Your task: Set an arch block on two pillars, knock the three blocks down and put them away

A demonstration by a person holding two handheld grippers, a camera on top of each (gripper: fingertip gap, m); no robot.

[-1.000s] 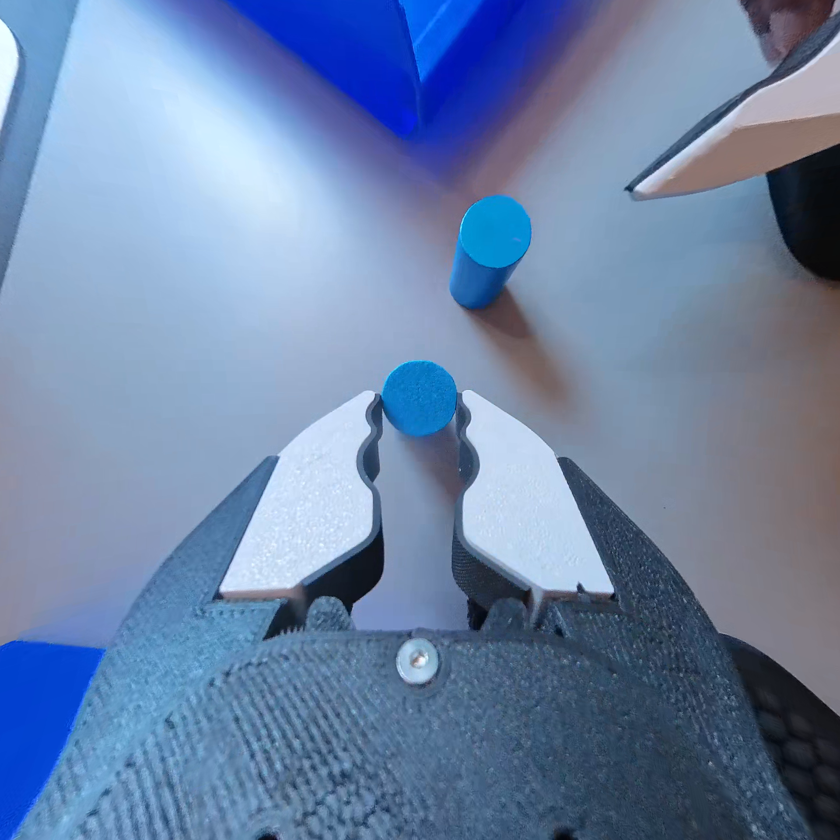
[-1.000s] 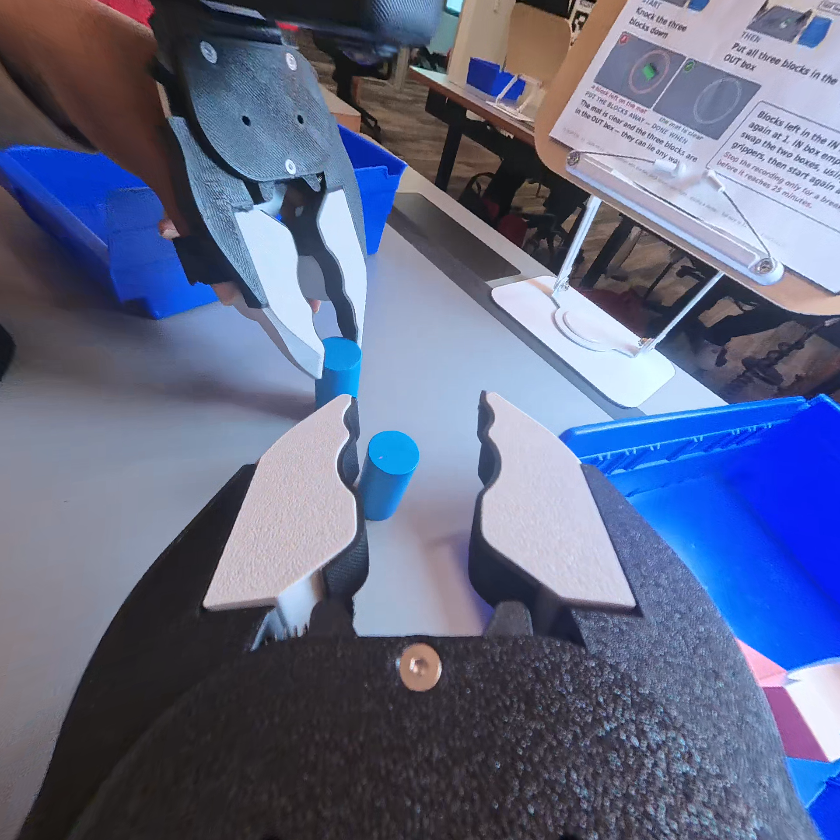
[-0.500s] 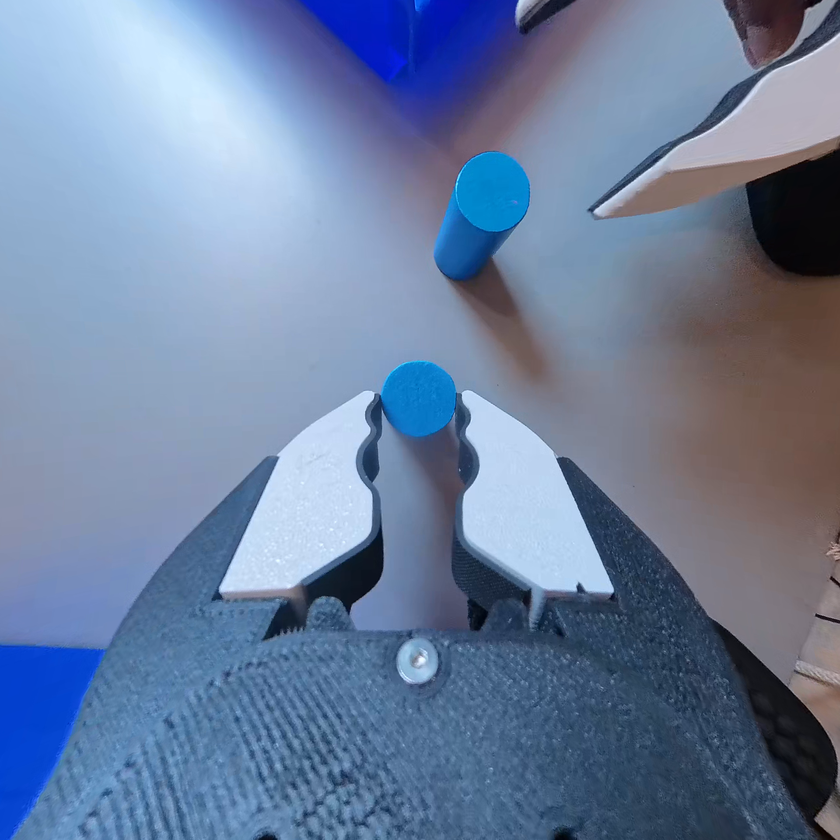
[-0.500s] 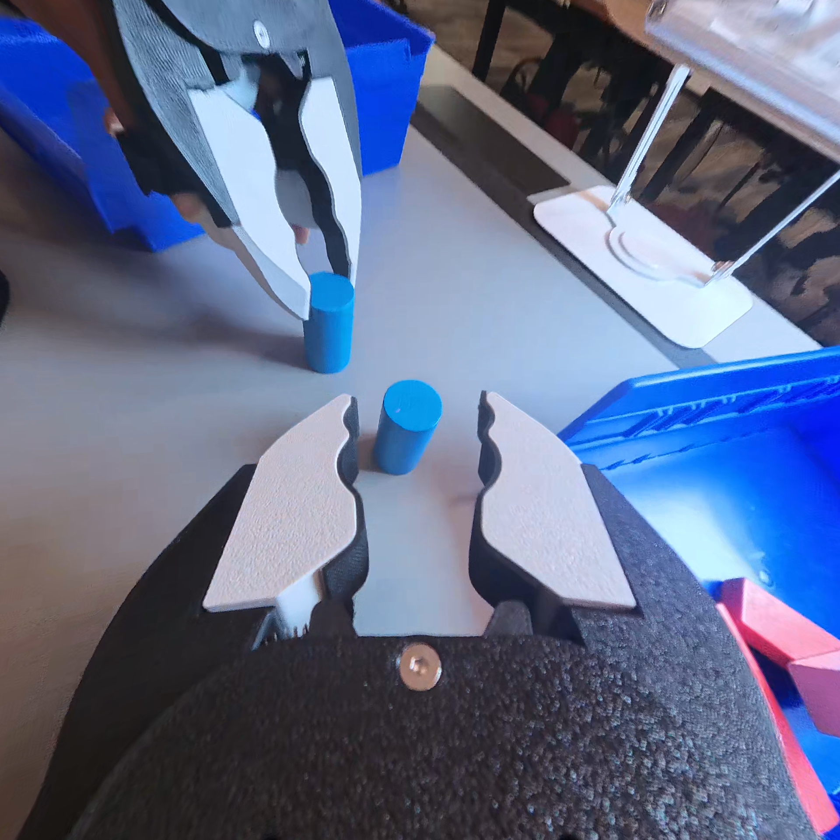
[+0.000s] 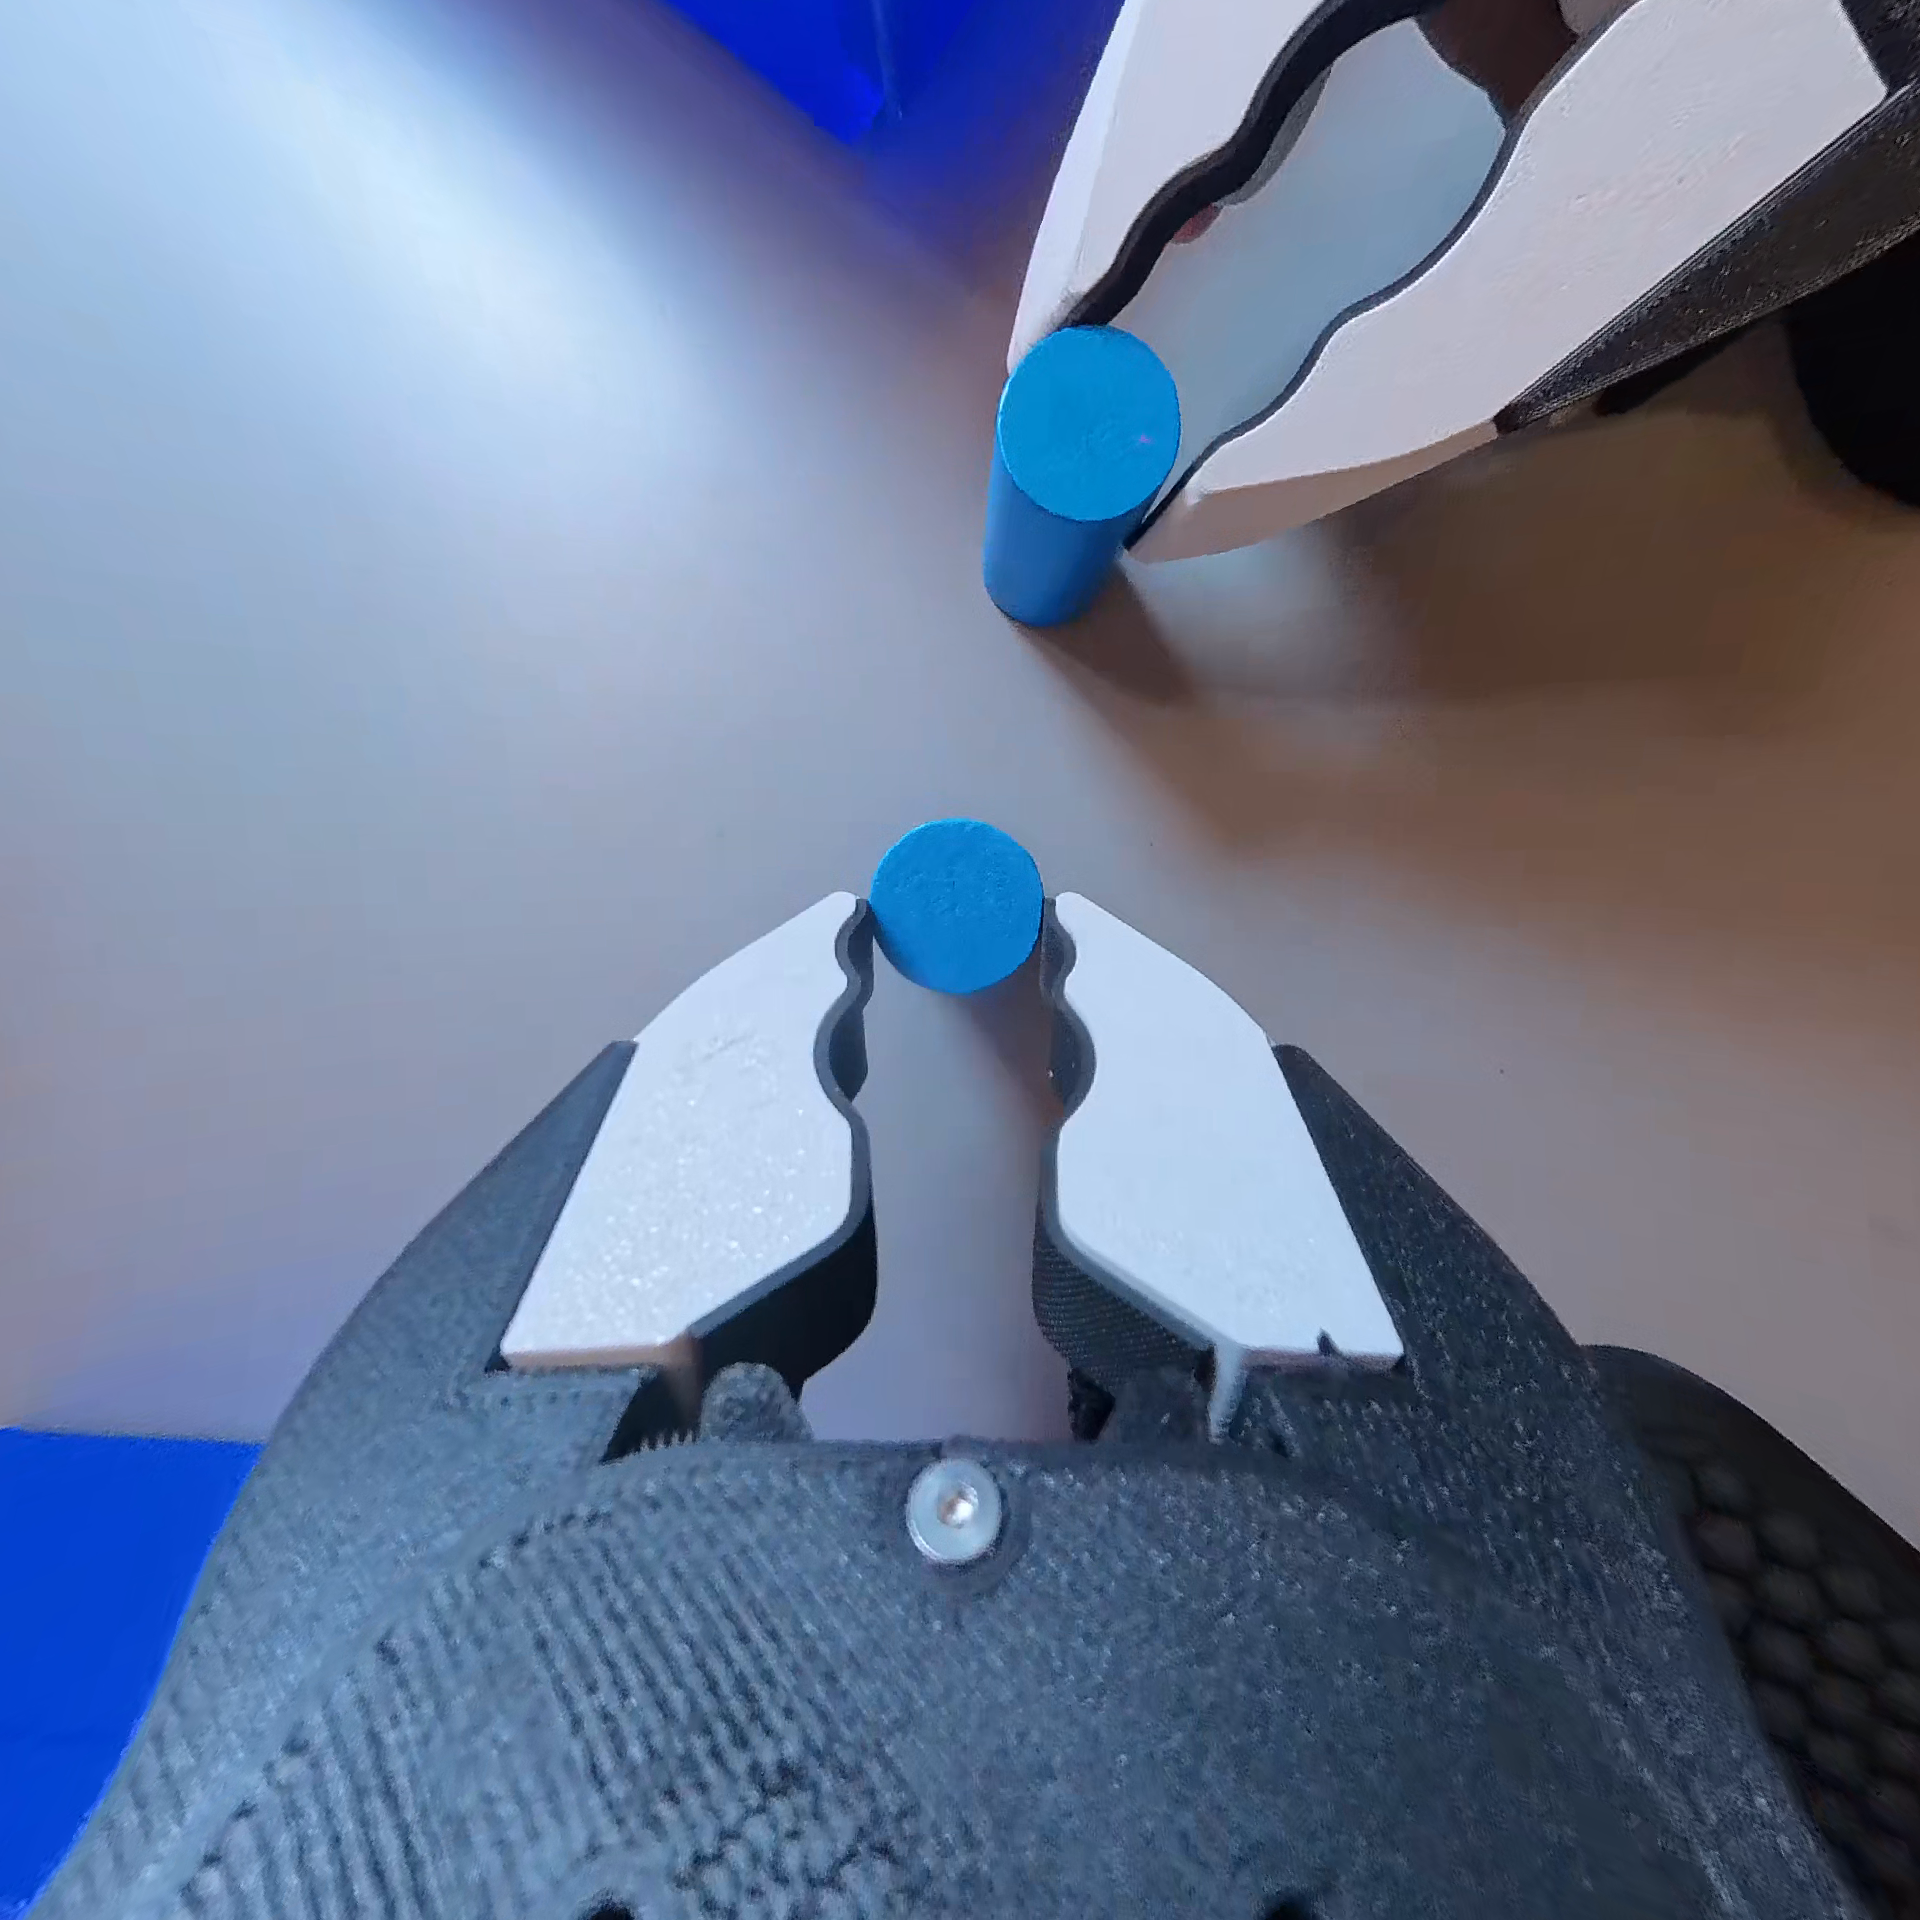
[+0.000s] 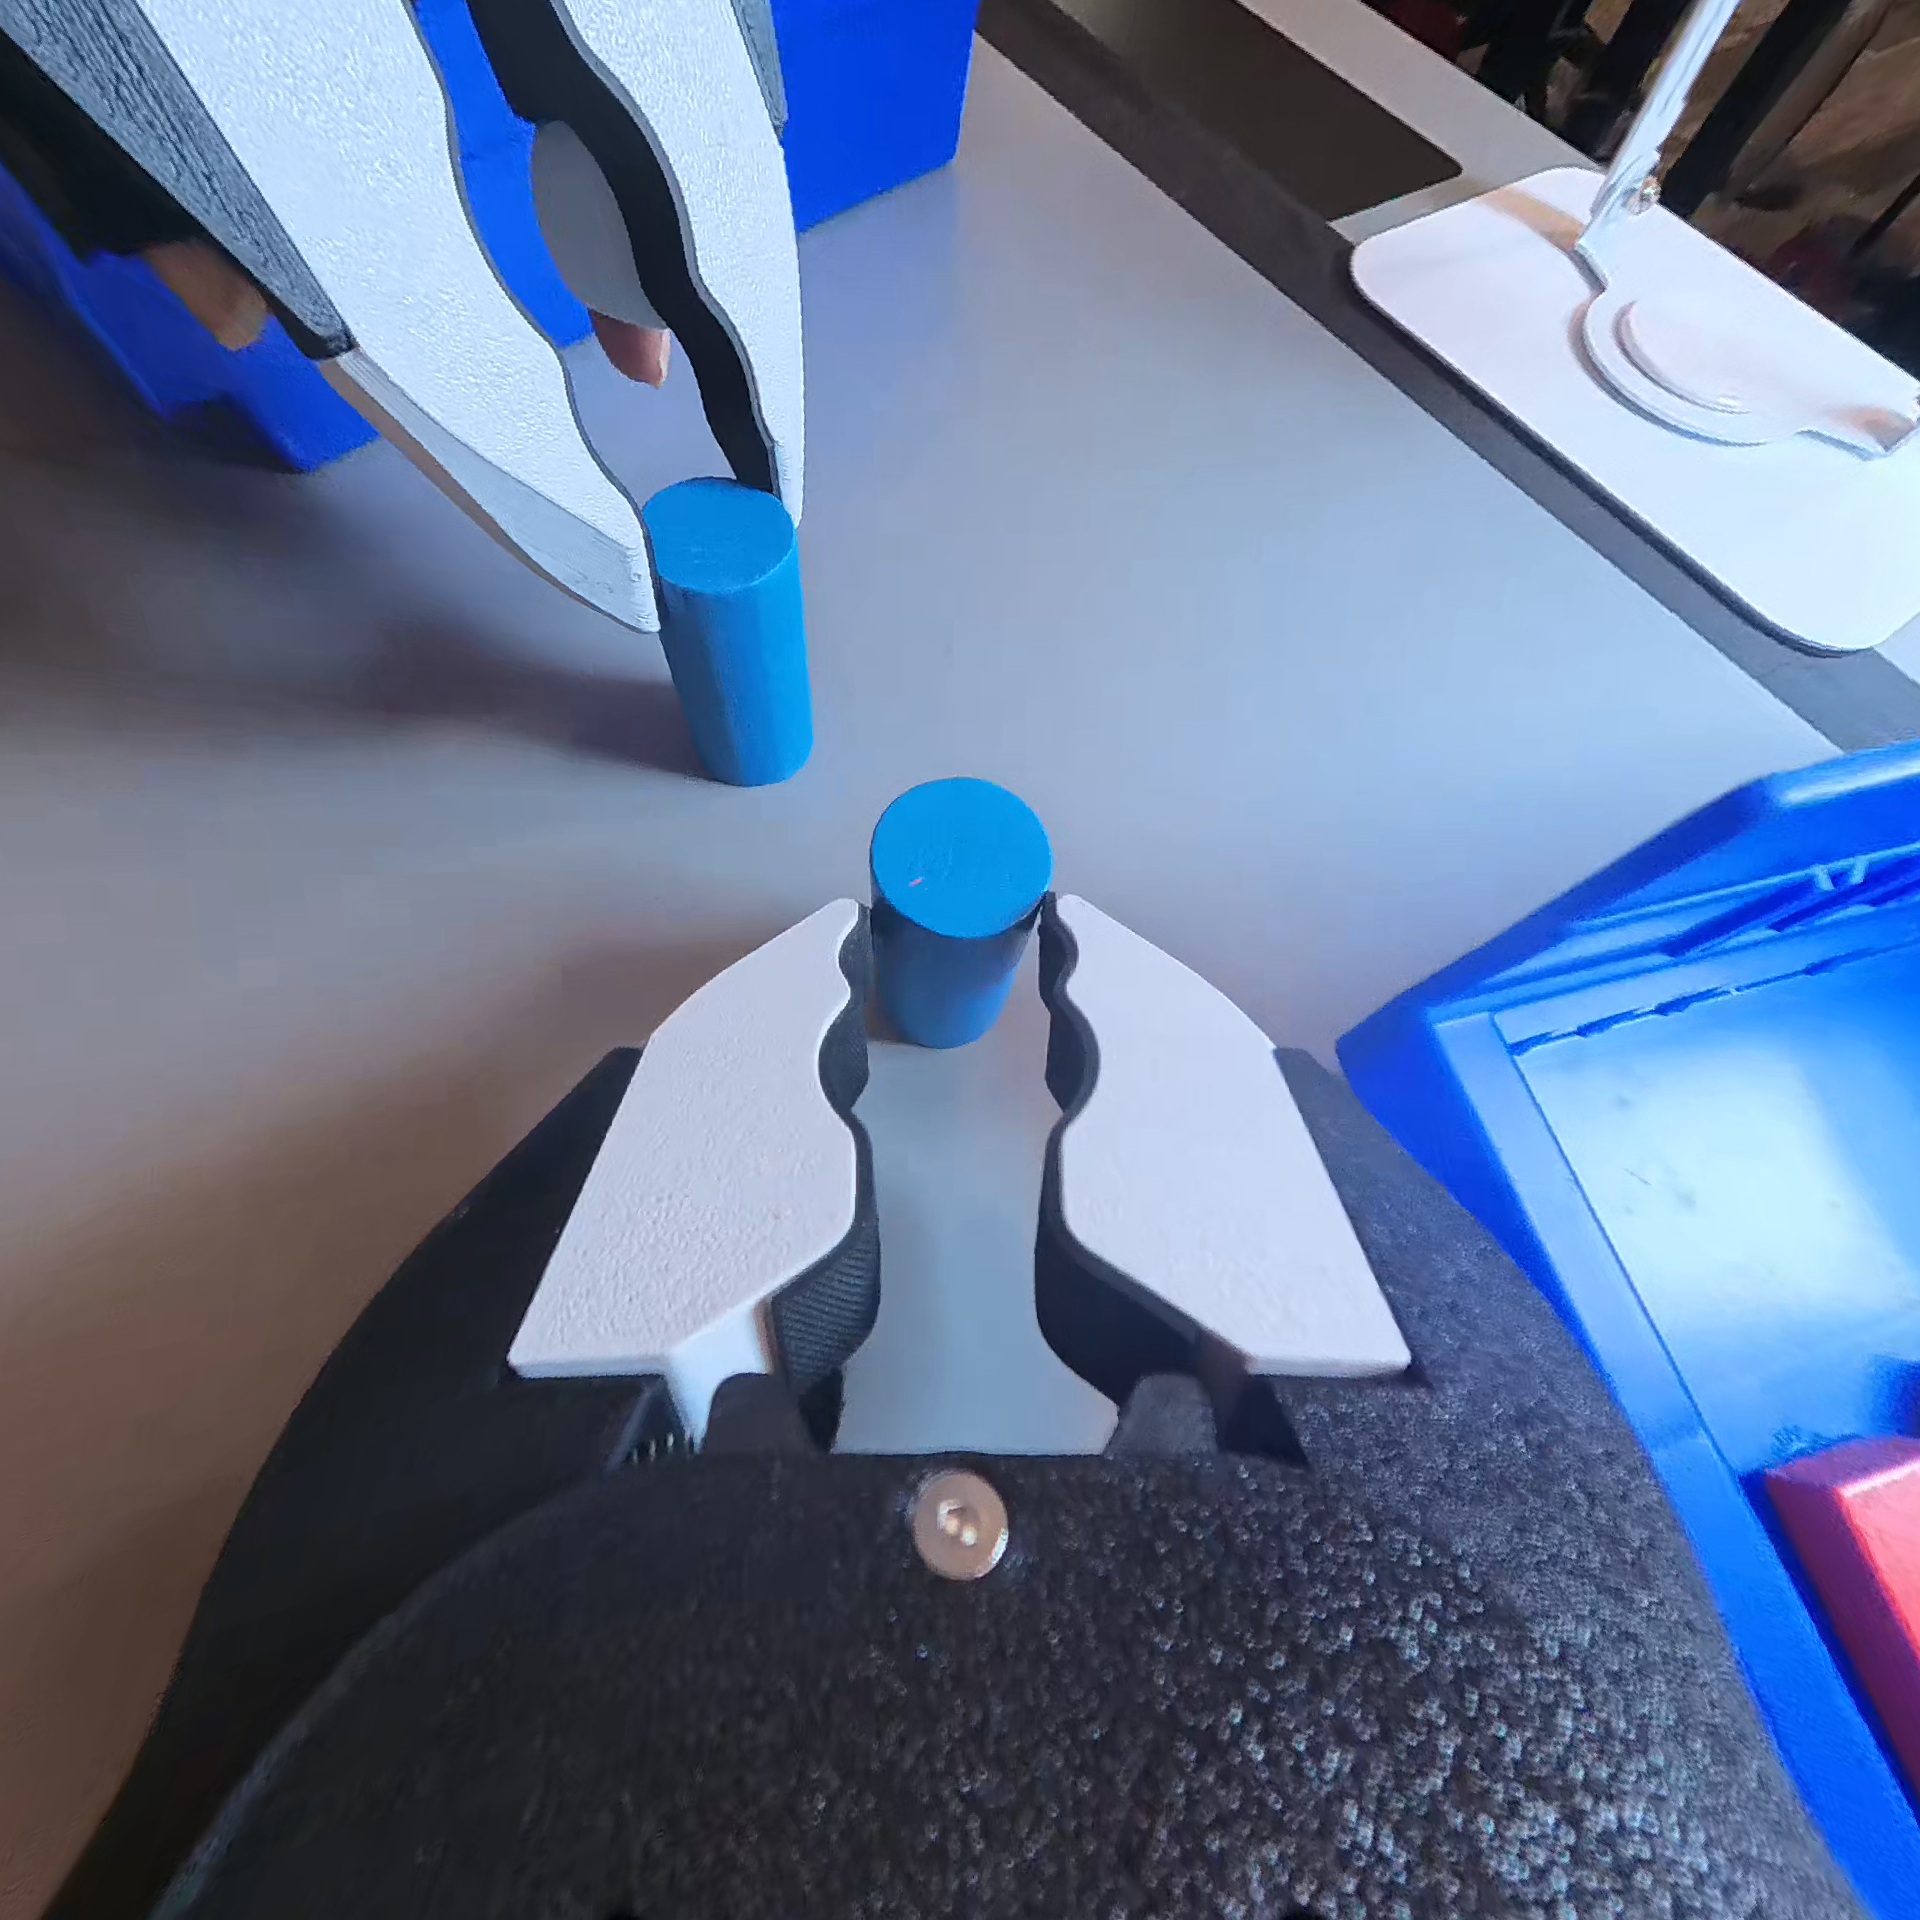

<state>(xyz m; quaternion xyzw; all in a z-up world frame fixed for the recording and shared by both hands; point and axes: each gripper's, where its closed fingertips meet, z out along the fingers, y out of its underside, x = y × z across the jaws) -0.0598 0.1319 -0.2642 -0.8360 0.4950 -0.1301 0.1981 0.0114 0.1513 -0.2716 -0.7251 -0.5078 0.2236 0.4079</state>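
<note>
We see a grey table (image 6: pixel 1091 582) with a dark strip (image 6: pixel 1288 197) along its far edge. Daylight glares pale across it, and beyond we make out dim, cluttered furniture (image 6: pixel 1787 135).

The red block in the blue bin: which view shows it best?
Only the right wrist view shows the red block, cut off at the frame's lower right inside the blue bin. The left wrist view shows none of it, just blue bin corners at its edges.
</note>
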